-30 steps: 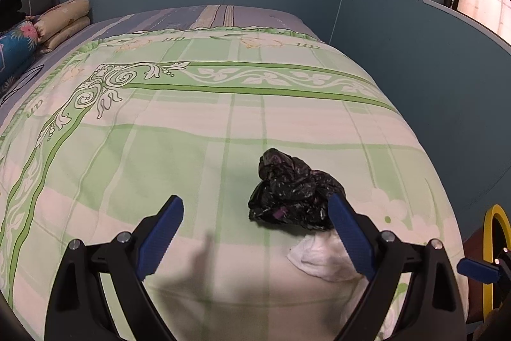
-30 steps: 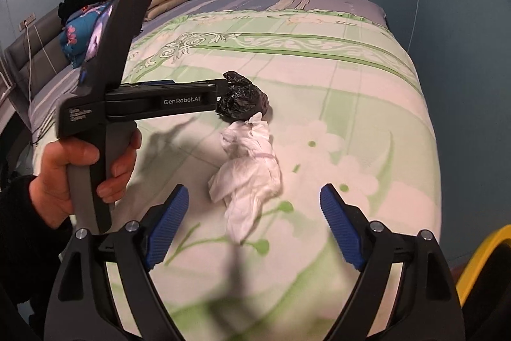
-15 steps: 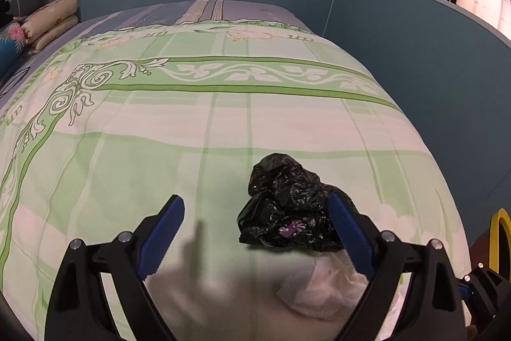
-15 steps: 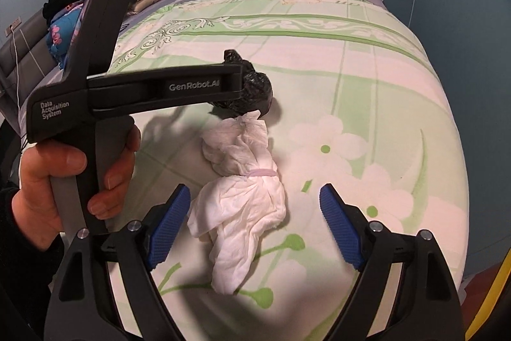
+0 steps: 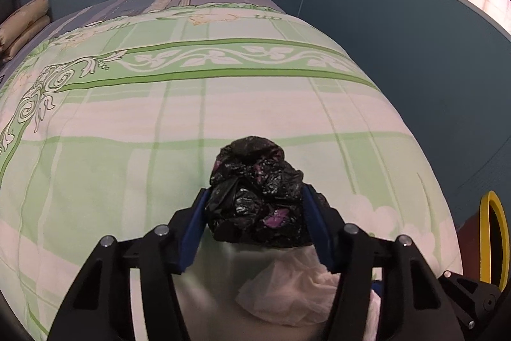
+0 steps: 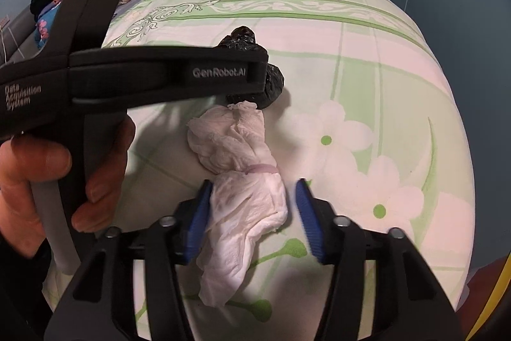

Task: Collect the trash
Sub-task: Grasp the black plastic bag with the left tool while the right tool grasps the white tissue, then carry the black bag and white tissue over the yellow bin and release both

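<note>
Black bag [image 5: 255,206] and white wad [image 6: 242,181] near the bed's [image 5: 223,117] foot edge. Left tool [image 5: 255,213] clamped on the bag; right tool [image 6: 254,213] half closed astride the wad, one pad touching. Neither lifted yet; binning remains.

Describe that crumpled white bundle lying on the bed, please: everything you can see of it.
The white bundle looks like soft, wrinkled tissue or cloth, scrunched into a long lump and cinched near its middle by a thin pale pink band. It lies flat on the green floral bedspread, its far end right against the black plastic bag. The right tool straddles its lower half: one blue pad presses its side, the other stands just clear, so it is not yet squeezed.
</note>
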`<action>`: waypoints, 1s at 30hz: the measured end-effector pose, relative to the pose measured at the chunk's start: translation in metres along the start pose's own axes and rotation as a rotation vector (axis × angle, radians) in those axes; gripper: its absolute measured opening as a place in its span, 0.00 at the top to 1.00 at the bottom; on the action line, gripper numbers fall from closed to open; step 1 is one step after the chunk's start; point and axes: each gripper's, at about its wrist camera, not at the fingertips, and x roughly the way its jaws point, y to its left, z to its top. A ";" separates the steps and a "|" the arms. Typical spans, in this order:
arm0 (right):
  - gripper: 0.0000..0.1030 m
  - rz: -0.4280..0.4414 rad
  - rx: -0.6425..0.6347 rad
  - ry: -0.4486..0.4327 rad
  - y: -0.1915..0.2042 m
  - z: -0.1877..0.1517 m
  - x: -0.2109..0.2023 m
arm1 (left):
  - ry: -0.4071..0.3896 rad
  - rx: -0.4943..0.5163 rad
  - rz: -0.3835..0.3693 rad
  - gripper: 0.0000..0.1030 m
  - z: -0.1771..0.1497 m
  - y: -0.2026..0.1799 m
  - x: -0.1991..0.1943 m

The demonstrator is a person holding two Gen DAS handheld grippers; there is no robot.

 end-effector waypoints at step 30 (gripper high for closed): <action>0.78 0.018 0.074 -0.054 -0.057 -0.070 -0.180 | -0.110 -0.024 0.009 0.71 -0.025 0.008 -0.072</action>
